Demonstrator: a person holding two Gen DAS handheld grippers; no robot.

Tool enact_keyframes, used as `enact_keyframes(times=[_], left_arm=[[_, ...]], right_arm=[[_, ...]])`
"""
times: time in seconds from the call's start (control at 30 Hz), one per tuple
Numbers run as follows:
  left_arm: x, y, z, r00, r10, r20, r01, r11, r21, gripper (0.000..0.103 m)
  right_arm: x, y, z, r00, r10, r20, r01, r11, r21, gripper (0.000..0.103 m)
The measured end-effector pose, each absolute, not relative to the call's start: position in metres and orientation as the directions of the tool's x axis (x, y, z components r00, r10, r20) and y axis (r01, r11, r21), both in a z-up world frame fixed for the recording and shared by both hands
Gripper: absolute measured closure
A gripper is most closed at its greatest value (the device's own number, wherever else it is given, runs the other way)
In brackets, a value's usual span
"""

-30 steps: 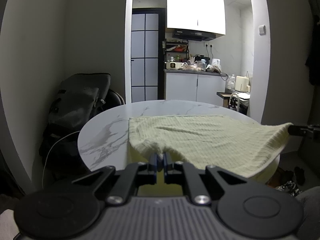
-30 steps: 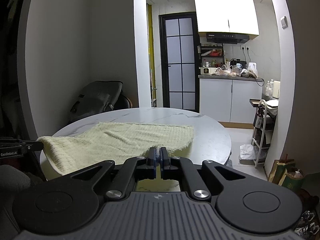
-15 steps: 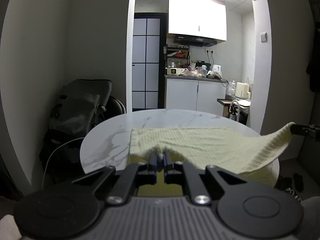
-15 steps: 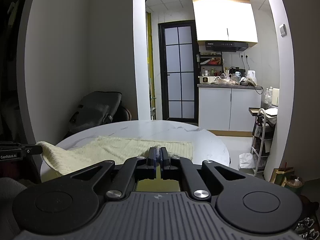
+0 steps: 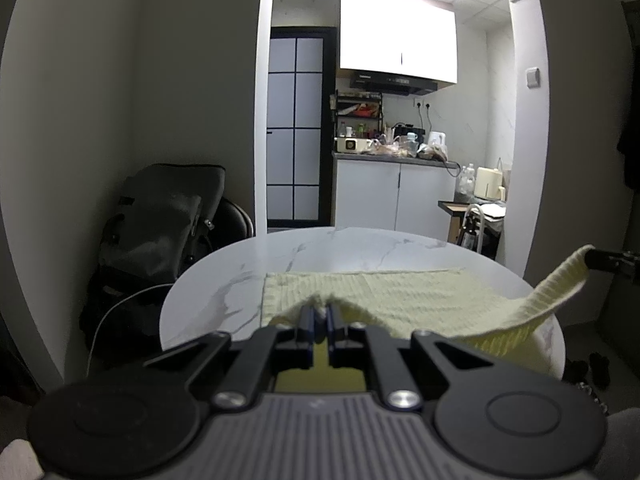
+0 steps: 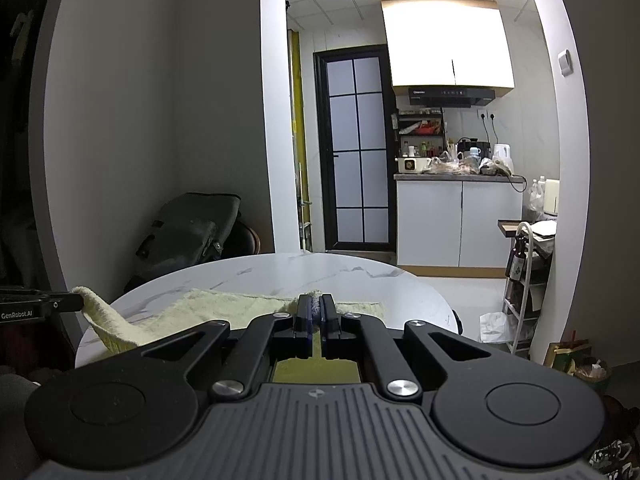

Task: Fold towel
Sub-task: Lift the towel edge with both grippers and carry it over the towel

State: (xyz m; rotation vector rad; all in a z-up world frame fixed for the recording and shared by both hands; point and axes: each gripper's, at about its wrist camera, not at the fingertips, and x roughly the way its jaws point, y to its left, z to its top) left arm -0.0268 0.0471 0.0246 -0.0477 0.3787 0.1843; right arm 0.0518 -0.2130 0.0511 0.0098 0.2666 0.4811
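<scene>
With both black two-finger grippers pinched tight on the near corners, the left gripper (image 5: 319,314) and right gripper (image 6: 316,309) hold the pale yellow waffle-knit towel (image 5: 384,292) lifted at the near edge, while its far part lies flat on the round white marble-look table (image 5: 320,246). I'd say the trick here is keeping both corners level and evenly spaced so the edge stays taut, then carrying them far together. The fabric's soft and floppy with a ribbed grid texture, sagging between the grips; the tabletop looks smooth and slick, so the towel could slide.
</scene>
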Motion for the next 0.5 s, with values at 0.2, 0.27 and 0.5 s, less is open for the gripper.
enact_keyframes(times=[0.2,0.27,0.5], left_arm=[[-0.018,0.052,0.024,0.908,0.17,-0.382,-0.19,0.982,-0.015,0.097],[-0.014,0.055,0.024,0.907,0.169,-0.385,-0.191,0.982,-0.018,0.097],[0.001,0.061,0.031,0.906,0.168,-0.389,-0.186,0.982,-0.01,0.097]], right_arm=[[0.062,-0.21,0.051,0.851,0.457,-0.26,-0.454,0.888,0.078,0.099],[0.066,-0.208,0.054,0.851,0.457,-0.258,-0.453,0.888,0.078,0.099],[0.081,-0.202,0.063,0.854,0.455,-0.253,-0.451,0.889,0.078,0.099]])
